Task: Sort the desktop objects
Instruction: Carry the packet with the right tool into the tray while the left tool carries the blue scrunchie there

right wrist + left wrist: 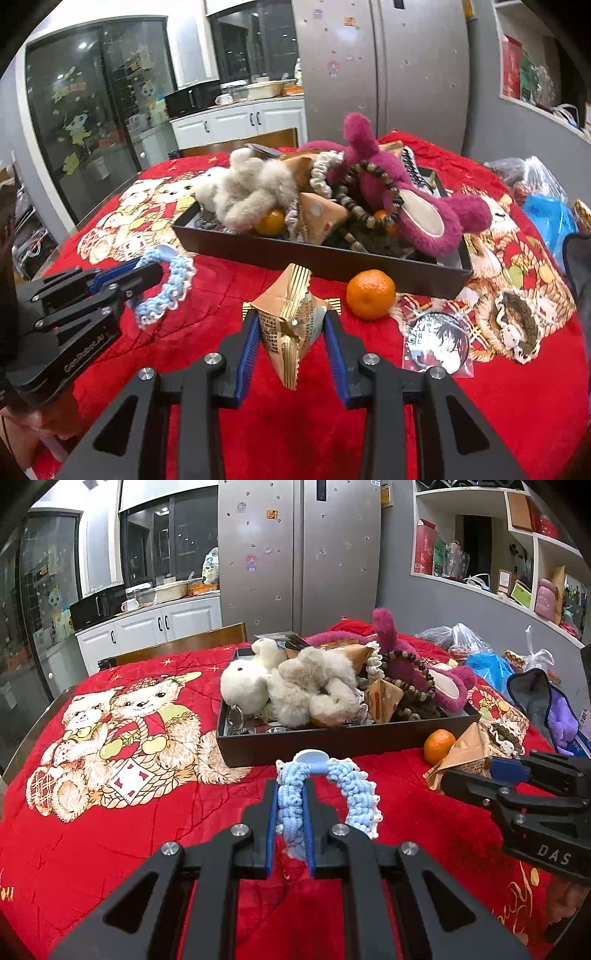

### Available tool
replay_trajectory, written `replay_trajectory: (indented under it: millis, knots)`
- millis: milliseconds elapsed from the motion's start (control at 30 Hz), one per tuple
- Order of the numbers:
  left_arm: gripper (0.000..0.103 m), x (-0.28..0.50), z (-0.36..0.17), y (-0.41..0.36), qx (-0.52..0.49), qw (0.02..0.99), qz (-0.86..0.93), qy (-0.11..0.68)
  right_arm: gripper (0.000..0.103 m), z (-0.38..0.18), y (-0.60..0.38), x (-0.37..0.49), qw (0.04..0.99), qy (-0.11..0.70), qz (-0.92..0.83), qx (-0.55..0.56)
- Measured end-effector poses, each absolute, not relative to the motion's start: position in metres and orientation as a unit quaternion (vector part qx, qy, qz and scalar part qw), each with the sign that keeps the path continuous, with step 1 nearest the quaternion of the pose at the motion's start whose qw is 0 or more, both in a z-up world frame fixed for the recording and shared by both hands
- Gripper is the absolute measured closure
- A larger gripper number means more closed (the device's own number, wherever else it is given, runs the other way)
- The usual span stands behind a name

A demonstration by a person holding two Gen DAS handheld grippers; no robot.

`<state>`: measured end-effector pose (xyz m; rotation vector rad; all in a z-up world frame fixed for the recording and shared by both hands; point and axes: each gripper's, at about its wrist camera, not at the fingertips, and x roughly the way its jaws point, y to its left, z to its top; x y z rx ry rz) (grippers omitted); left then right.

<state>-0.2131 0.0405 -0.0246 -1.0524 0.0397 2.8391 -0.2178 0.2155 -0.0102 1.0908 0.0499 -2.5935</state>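
Here, tray (258, 254): a dark shallow box is sitting on the red blanket (184, 830), heaped over its rim.
Tray contents: a white plush (242, 685), a beige plush (317, 686), a magenta plush (424, 218), a bead bracelet (369, 195), wrapped snacks and two oranges are piling up inside.
Left gripper (290, 797): its pads are pressing tight on a blue crocheted band (291, 805), just in front of the tray.
Right gripper (291, 321): it is clamping a gold snack packet (286, 325), partly closed.
Outside the tray: an orange (370, 294) is lying just beside its near wall, a bagged badge (439, 341) nearby.
Hard to see: the tray floor is mostly buried; possibly keys near the white plush.
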Motion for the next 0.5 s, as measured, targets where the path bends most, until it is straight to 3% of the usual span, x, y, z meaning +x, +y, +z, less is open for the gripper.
replay_trajectory:
  millis: [500]
  knots:
    - [0.090, -0.211, -0.014, 0.042, -0.345, 0.075, 0.935, 0.013, 0.068, 0.007, 0.224, -0.212, 0.185, -0.028, -0.920, 0.346]
